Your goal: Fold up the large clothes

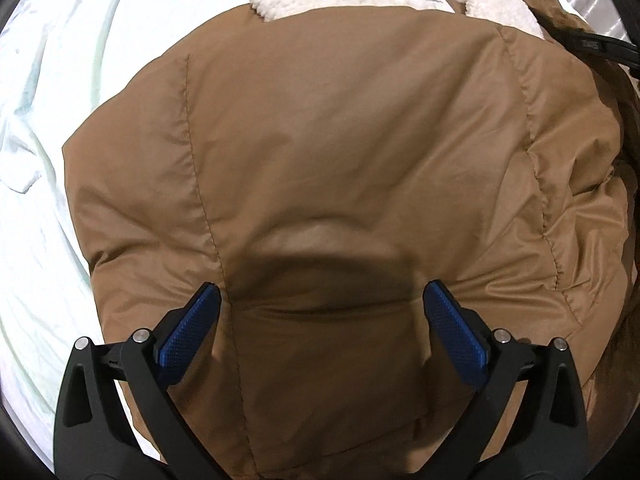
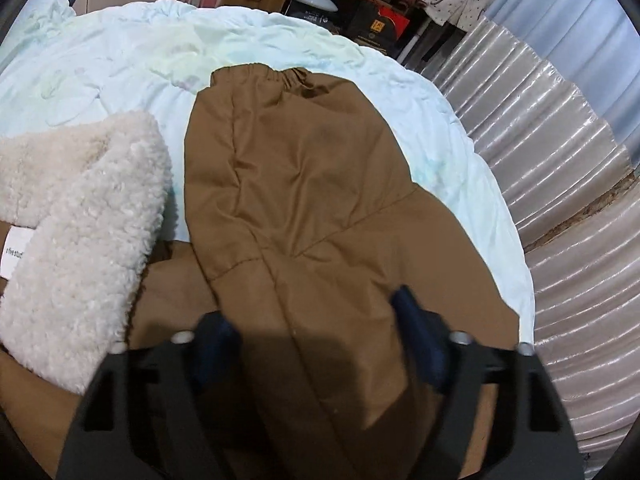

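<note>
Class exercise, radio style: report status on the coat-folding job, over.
Left hand-held gripper open over brown coat, nothing held. Right hand-held gripper open above sleeve, blurred. Coat on pale bedsheet, fleece lining exposed. Nothing obstructing.

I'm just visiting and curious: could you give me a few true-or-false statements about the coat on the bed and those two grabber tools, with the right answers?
1. The brown coat lies on a pale bed sheet. True.
2. The coat's lining is black. False: it is cream fleece.
3. The left gripper stands open over the coat. True.
4. The sleeve ends in an elastic cuff. True.
5. The right gripper holds a hanger. False: only coat fabric lies between its fingers.
</note>
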Demonstrator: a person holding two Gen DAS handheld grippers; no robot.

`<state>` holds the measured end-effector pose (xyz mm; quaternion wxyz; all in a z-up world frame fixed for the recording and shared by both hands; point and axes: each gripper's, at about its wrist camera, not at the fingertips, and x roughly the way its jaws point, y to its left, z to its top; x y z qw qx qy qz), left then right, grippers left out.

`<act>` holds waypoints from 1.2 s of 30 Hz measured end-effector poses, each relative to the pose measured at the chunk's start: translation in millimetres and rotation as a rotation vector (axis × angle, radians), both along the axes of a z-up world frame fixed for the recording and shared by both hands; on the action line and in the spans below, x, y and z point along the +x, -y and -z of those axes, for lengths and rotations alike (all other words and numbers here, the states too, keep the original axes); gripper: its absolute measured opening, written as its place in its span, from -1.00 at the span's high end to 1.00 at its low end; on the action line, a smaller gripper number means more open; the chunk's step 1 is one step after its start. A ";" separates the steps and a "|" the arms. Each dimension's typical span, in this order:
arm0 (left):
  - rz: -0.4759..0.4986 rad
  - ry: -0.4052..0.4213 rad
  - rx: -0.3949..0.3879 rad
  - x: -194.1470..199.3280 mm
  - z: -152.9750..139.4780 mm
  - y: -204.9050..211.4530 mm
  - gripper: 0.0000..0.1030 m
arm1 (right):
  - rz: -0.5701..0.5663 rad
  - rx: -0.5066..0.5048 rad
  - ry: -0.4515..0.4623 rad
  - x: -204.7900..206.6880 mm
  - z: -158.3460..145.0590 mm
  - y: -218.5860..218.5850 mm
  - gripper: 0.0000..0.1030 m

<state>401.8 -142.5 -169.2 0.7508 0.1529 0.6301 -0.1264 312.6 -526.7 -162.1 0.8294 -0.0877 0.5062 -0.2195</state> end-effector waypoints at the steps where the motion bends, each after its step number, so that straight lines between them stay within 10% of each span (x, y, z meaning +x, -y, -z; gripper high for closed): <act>1: 0.000 0.000 -0.002 0.0 -0.9 -0.2 -0.94 | 0.002 0.002 -0.001 -1.1 -1.4 2.3 0.13; 4: 0.011 0.000 -0.004 10.4 9.1 -2.6 -0.94 | 0.018 0.058 0.029 -12.6 -14.8 17.6 0.51; 14: 0.052 -0.007 -0.018 5.2 12.2 -9.9 -0.94 | -0.112 0.237 0.233 -138.2 -57.7 26.0 0.62; 24: 0.079 0.024 -0.019 1.2 13.5 -11.5 -0.94 | -0.230 0.208 0.106 -222.5 -19.5 35.3 0.60; 27: 0.074 0.007 -0.029 3.6 7.9 -13.2 -0.94 | -0.220 0.203 0.101 -218.9 -23.1 33.1 0.40; 31: 0.080 0.036 -0.038 0.0 -7.9 -5.5 -0.94 | -0.236 0.119 0.066 -224.4 -32.0 22.8 -0.37; 36: 0.128 0.121 -0.045 -18.9 -28.8 13.5 -0.94 | -0.196 0.095 0.103 -244.8 -57.8 23.4 -0.45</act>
